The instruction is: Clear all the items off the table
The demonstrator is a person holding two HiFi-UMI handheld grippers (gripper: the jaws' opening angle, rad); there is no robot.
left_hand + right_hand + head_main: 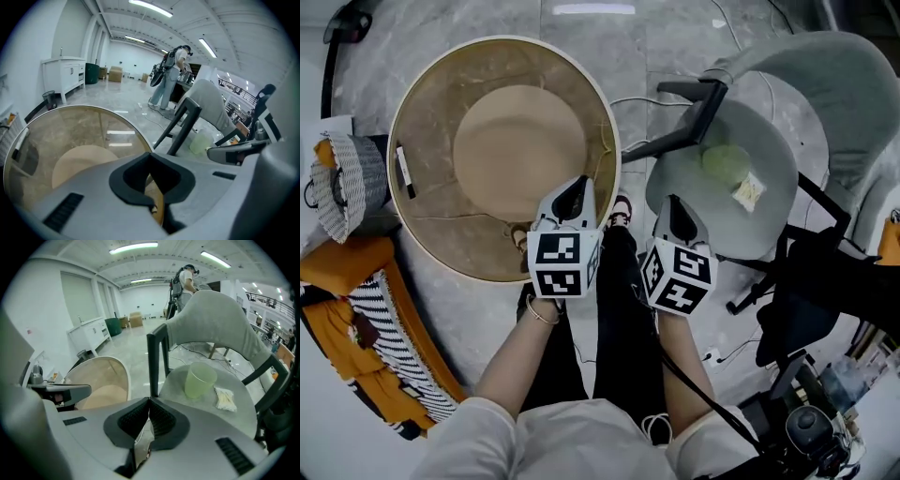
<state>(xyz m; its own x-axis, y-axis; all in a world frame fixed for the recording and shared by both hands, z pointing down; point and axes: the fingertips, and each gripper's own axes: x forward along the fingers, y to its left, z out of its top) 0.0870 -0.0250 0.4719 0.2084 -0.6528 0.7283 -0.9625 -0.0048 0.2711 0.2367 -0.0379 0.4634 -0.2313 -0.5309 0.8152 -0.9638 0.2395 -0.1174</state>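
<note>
Left gripper (pixel 576 194), right gripper (pixel 676 213) closed; table (pixel 422 112) edge label (pixel 405 172) unreadable.

White top (pixel 553 441), black trousers (pixel 623 328), bracelet (pixel 540 314). Left gripper (pixel 573 197) and right gripper (pixel 676 217) grey, black-white marker cubes (pixel 564 262) at 6 o'clock.

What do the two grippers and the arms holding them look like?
The left gripper and right gripper have pale grey moulded bodies with black ribbed pads at the jaws. Each carries a white cube printed with black square markers. A black cable runs from the right one. The person wears light short sleeves and a thin bracelet on the left wrist.
</note>
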